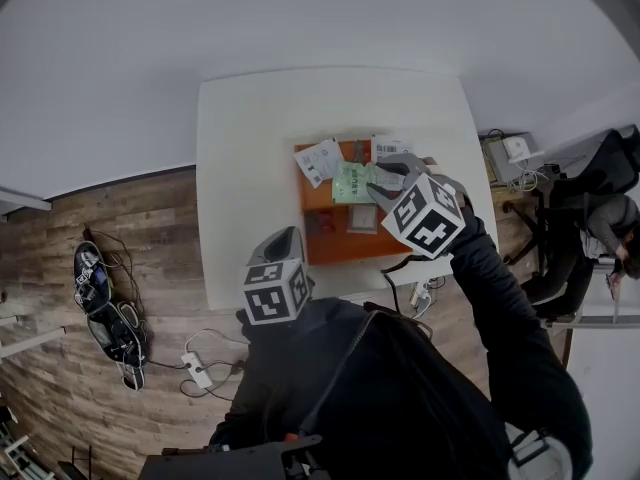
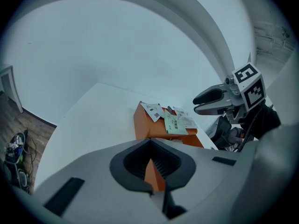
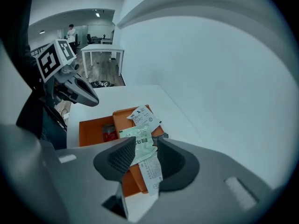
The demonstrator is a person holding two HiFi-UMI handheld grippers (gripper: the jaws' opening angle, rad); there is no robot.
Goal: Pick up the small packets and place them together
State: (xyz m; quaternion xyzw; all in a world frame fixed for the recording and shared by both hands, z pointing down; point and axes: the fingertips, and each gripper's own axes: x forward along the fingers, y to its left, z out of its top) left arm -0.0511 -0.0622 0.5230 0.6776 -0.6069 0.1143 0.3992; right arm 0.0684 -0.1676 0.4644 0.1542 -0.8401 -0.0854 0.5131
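An orange tray (image 1: 325,238) sits on the white table (image 1: 240,148). On its far edge lie three small packets side by side and overlapping: a white one (image 1: 319,160), a green one (image 1: 350,182) and another white one (image 1: 388,146). A small red packet (image 3: 110,134) lies inside the tray. My right gripper (image 1: 383,180) hovers just above the green packet (image 3: 140,138), open, with nothing pressed between its pads. My left gripper (image 1: 284,234) hangs over the tray's near edge, shut and empty; the left gripper view shows the tray (image 2: 145,122) ahead of it.
The table's near edge runs just behind the tray. Cables, a power strip (image 1: 197,370) and a dark bag (image 1: 105,303) lie on the wooden floor to the left. A desk with a seated person (image 1: 600,223) stands at the right.
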